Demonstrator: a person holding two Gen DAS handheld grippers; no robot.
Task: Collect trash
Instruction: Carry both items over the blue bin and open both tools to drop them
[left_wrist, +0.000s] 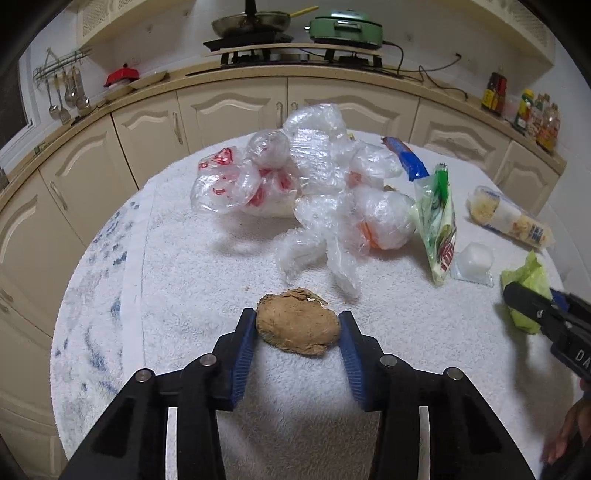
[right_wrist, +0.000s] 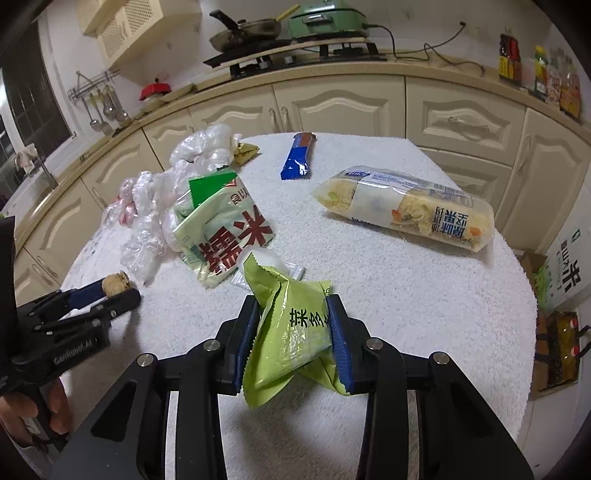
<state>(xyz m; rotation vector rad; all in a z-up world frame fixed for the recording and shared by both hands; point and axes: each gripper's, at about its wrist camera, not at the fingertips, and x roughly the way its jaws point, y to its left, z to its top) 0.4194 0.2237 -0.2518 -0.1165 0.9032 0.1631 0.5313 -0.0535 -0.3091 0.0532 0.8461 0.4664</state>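
Two grips at once: our left gripper has its ribbed blue jaws pinching a rough, lumpy brown crust just above the fluffy white towel on the worktop. Our right gripper squeezes a glossy, crinkled green wrapper with zigzag edges. Beyond them, crumpled clear plastic bags sit heaped mid-worktop.

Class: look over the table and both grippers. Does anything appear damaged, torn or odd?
Yes. The brown lump in the left gripper has a ragged, broken top edge. The lime-green wrapper in the right gripper is crumpled and torn open.
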